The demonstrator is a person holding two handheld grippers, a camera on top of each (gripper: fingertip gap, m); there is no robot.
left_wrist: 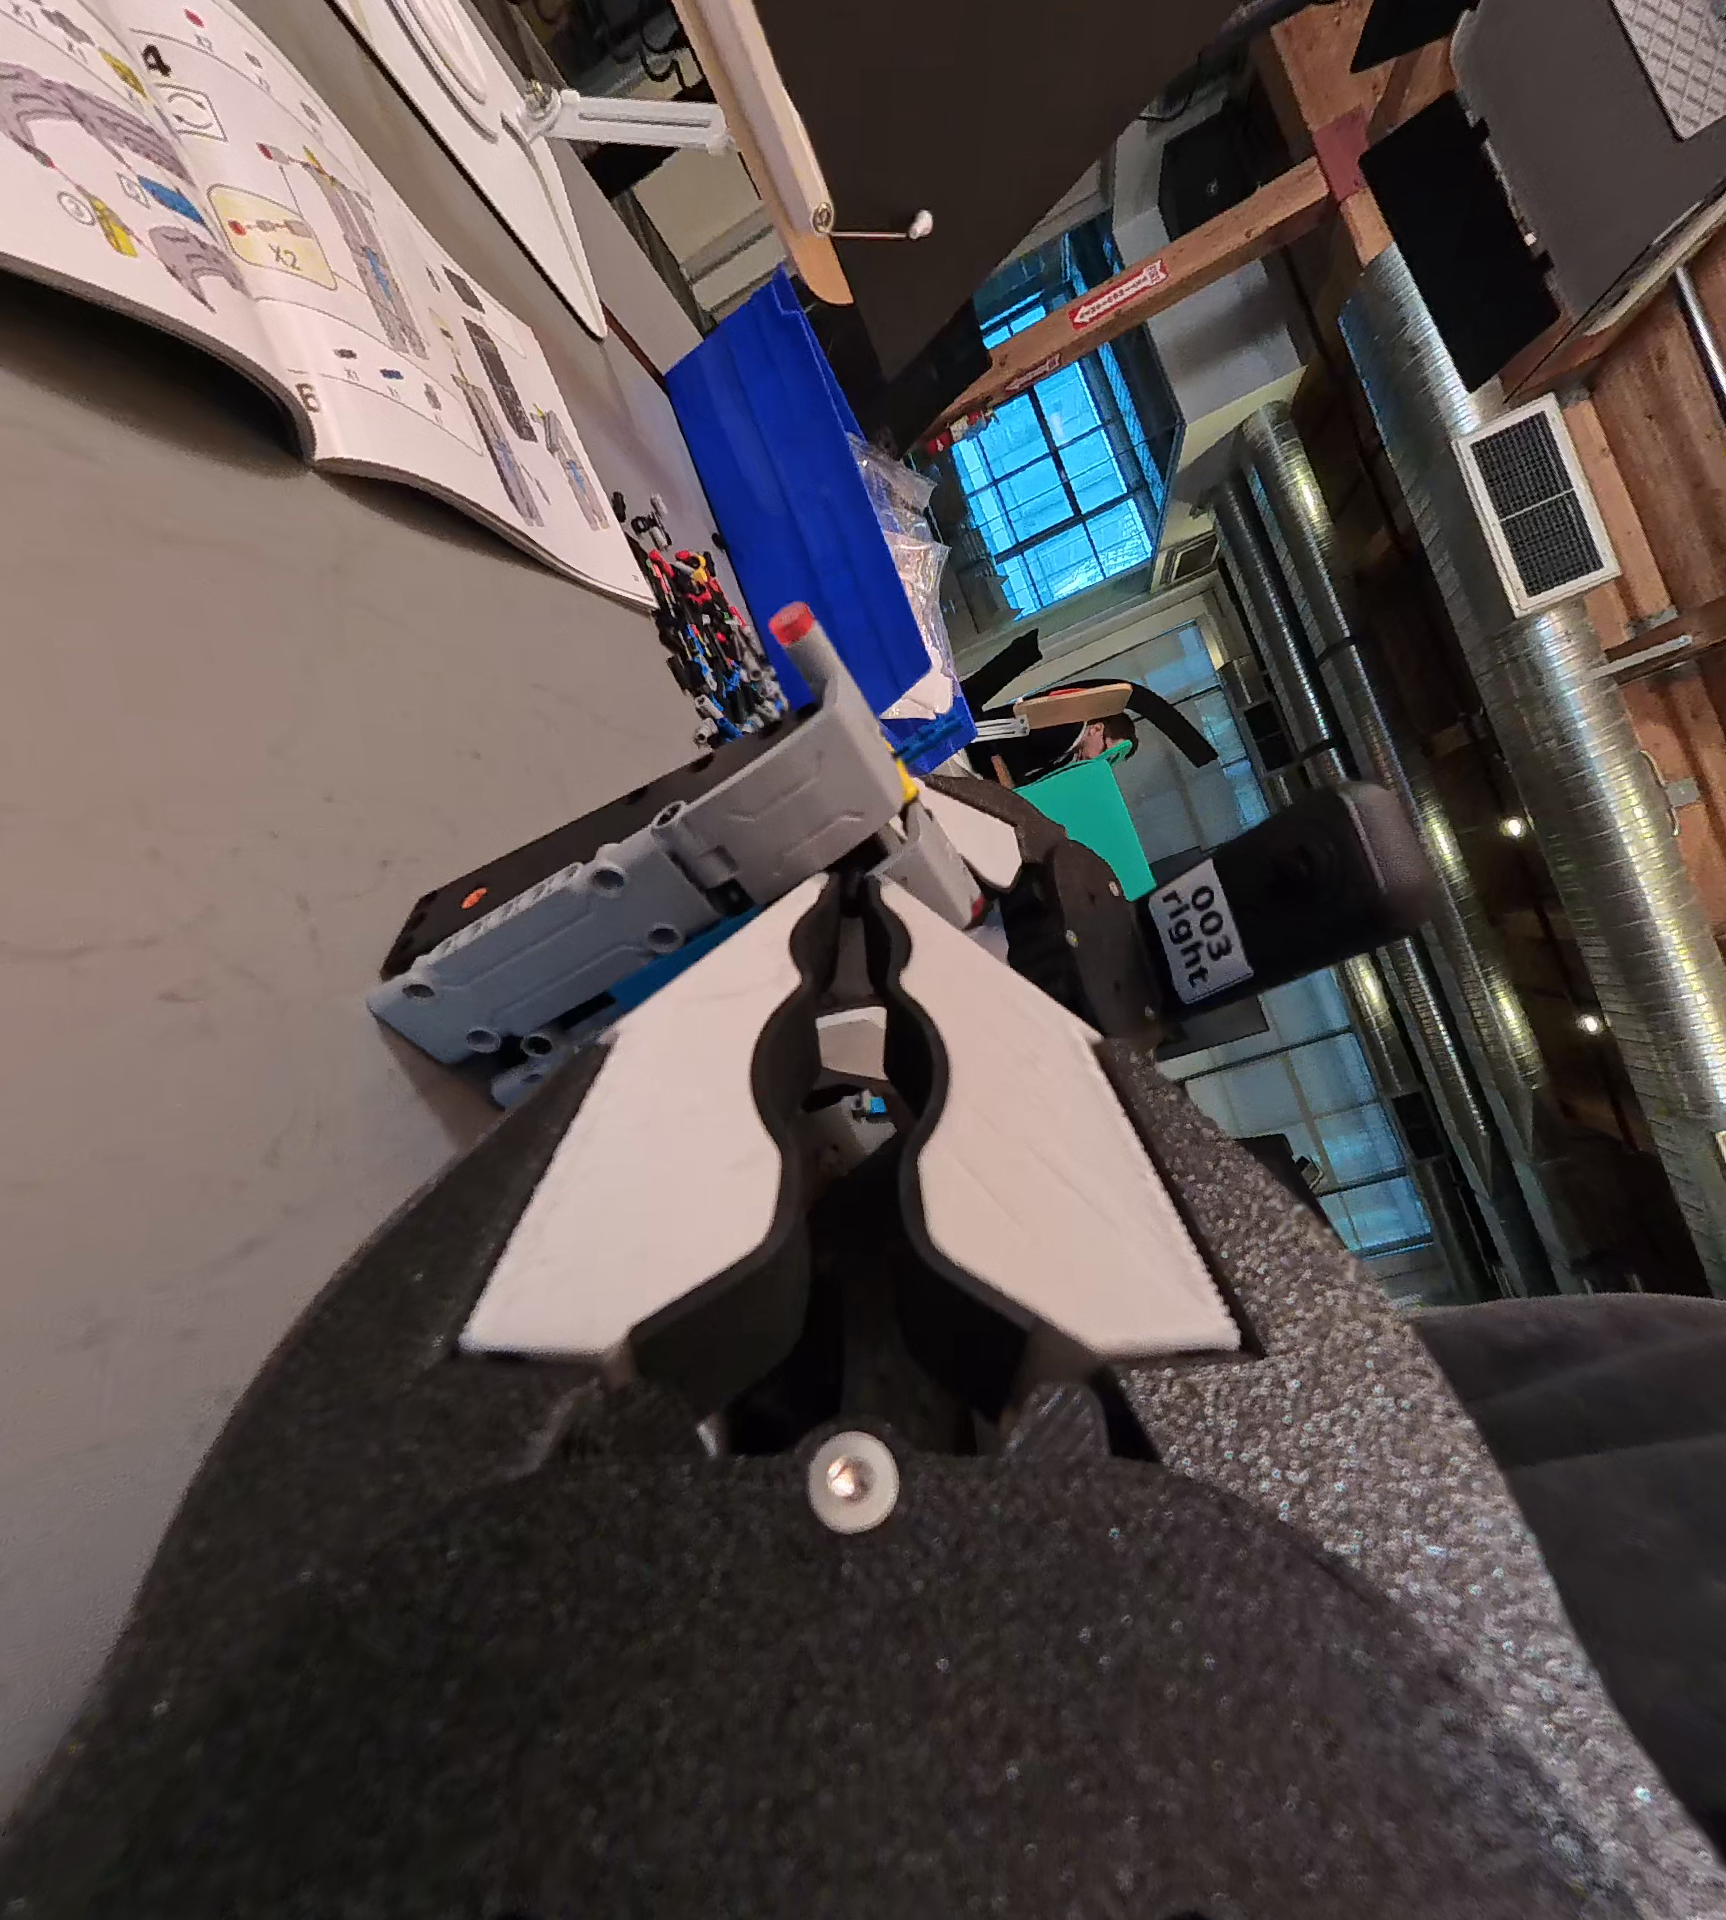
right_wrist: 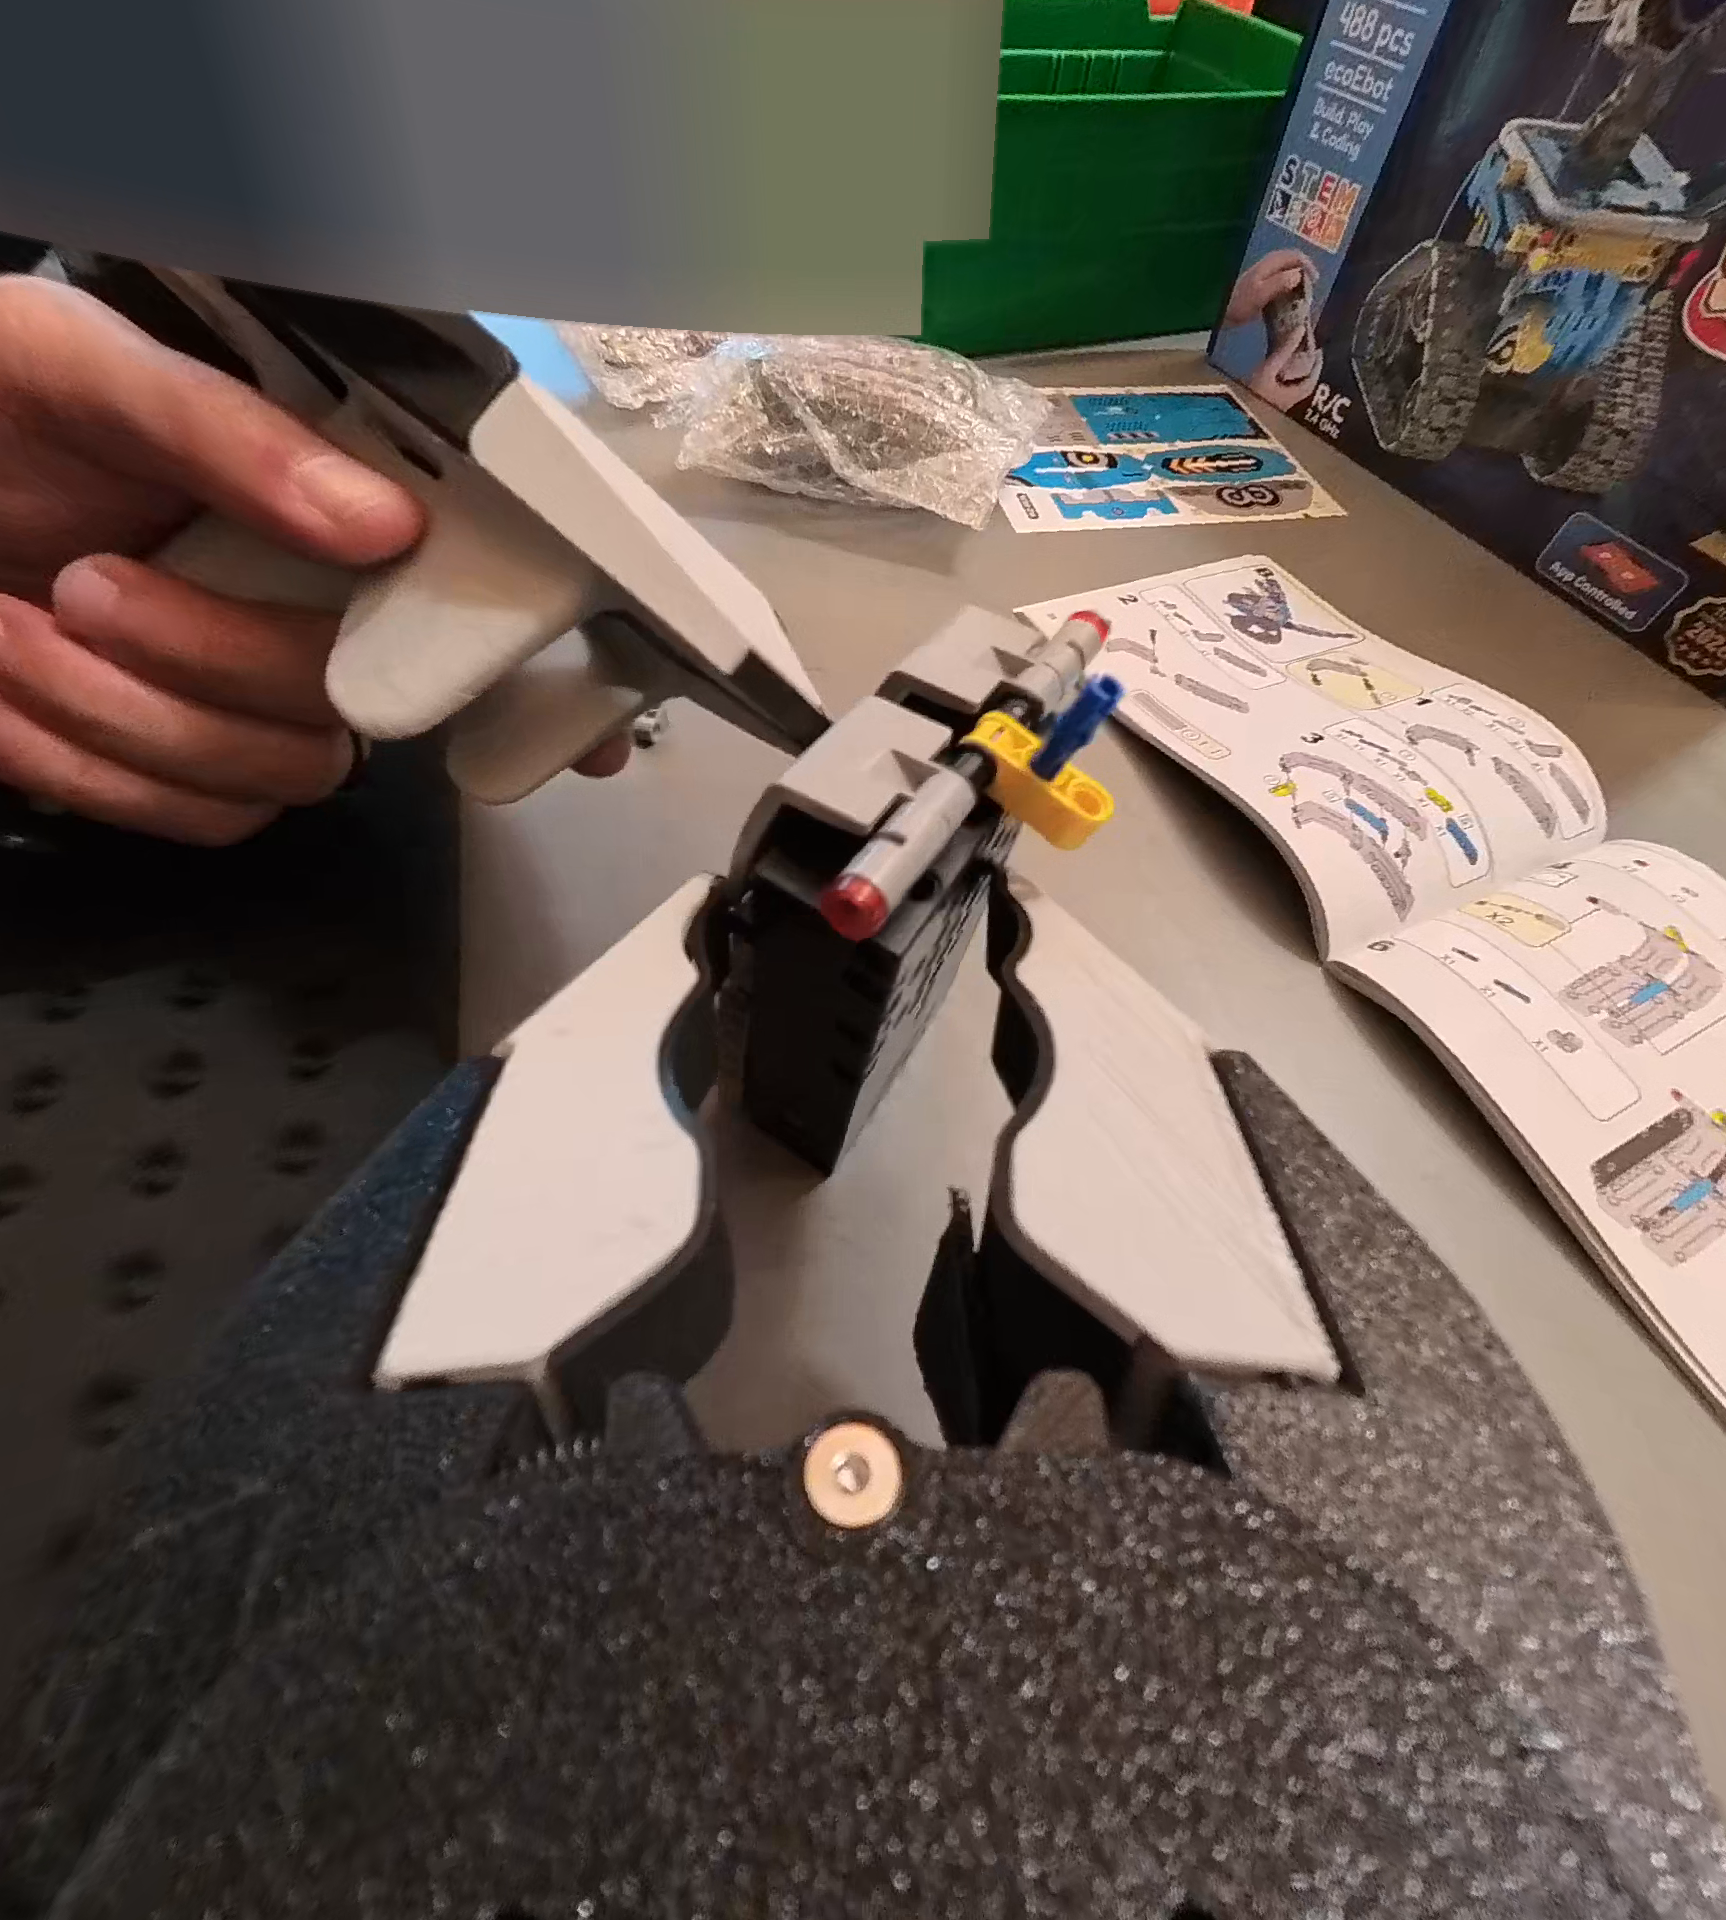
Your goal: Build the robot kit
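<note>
A brick model (right_wrist: pixel 859 1018) has a black block, grey panels and a grey axle (right_wrist: pixel 942 800) with red ends. A yellow beam (right_wrist: pixel 1046 779) and a blue pin (right_wrist: pixel 1077 717) sit on the axle. My right gripper (right_wrist: pixel 864 914) is shut on the black block and holds the model tilted on the grey table. My left gripper (left_wrist: pixel 846 883) is shut, with its tips against the model's (left_wrist: pixel 630 914) grey panel. It also shows in the right wrist view (right_wrist: pixel 807 727), held by a hand (right_wrist: pixel 111 571). The right gripper (left_wrist: pixel 1077 914) shows beyond the model in the left wrist view.
An open instruction booklet (right_wrist: pixel 1461 935) lies to the right and also shows in the left wrist view (left_wrist: pixel 319 312). Behind it are a toy box (right_wrist: pixel 1565 260), a sticker sheet (right_wrist: pixel 1150 468), a plastic bag (right_wrist: pixel 838 426) and green bins (right_wrist: pixel 1098 208). A blue bin (left_wrist: pixel 797 488) and loose parts (left_wrist: pixel 703 634) are nearby. The grippers are tip to tip, or close to it.
</note>
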